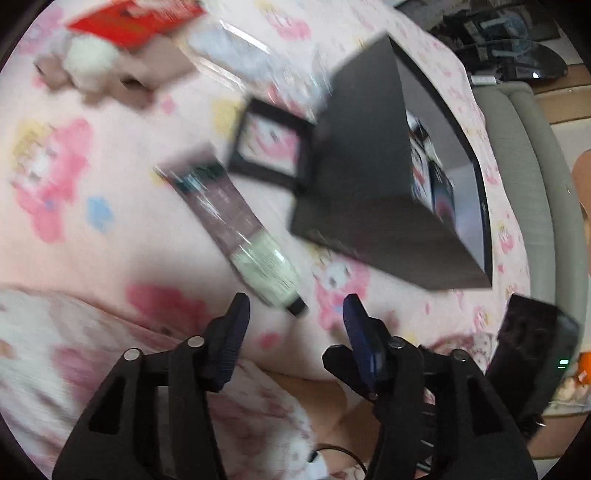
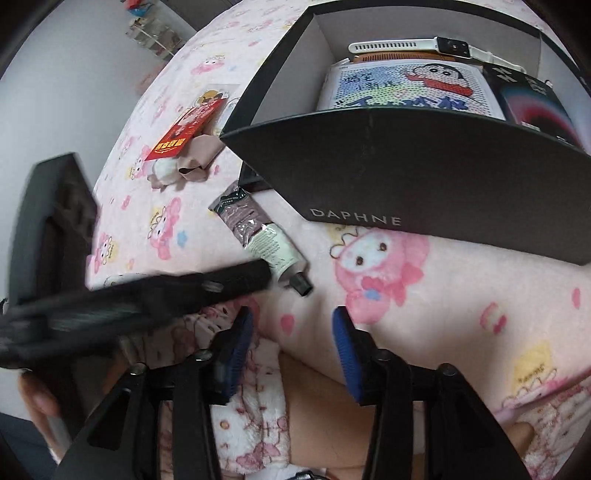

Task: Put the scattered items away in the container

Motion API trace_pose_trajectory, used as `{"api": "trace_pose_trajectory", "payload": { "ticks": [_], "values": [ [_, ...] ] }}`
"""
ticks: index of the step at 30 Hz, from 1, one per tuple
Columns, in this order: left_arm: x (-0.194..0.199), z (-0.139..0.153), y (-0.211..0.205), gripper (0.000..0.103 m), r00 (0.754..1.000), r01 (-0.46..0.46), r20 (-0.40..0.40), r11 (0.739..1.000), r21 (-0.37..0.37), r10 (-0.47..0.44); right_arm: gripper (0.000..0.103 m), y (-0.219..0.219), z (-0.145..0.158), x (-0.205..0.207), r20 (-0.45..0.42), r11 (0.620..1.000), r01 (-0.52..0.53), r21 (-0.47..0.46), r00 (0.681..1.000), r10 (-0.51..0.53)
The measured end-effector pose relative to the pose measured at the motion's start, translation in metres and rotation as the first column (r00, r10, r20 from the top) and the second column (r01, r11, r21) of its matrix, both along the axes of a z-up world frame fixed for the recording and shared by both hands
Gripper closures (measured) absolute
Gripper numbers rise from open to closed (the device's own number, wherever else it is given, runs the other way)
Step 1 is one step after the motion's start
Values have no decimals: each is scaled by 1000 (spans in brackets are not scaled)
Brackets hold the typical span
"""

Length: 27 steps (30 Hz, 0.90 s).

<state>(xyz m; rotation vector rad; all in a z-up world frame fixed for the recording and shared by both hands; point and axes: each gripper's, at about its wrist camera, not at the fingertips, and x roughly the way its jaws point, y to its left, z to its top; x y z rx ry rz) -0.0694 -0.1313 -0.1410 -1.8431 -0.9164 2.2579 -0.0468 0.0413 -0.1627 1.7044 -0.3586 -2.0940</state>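
Currently, between pickups: both the left tool (image 1: 295, 310) and right tool (image 2: 291, 317) hang apart and empty. Next, probably the tube (image 2: 264, 238) beside the box (image 2: 424, 177).

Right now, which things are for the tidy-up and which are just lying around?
For the tidy-up:
- black box, the container, already holding a white watch
- cream tube on the pink blanket
- red packet
- small black frame
- both open grippers: left gripper, right gripper

Just lying around:
- grey sofa edge
- shelf of little things far off
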Motion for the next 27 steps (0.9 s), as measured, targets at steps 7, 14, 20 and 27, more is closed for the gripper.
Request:
{"api": "trace_pose_trajectory", "payload": {
  "ticks": [7, 14, 20, 27],
  "values": [
    [-47, -5, -35, 51, 998, -59, -32, 945, -323, 52, 56, -25, -41, -16, 65, 1000, -10, 13, 998, 9],
    [-68, -43, -48, 51, 991, -117, 36, 978, -175, 125, 67, -24, -60, -22, 6, 999, 5, -35, 1000, -5],
    [-51, -37, -26, 53, 999, -24, 41, 979, -201, 33, 68, -15, -47, -15, -31, 999, 4, -38, 1000, -5],
    [-37, -38, -10, 53, 999, 19, 36, 991, -132, -15, 68, 2, -49, -4, 14, 1000, -14, -16, 1000, 14]
  ]
}}
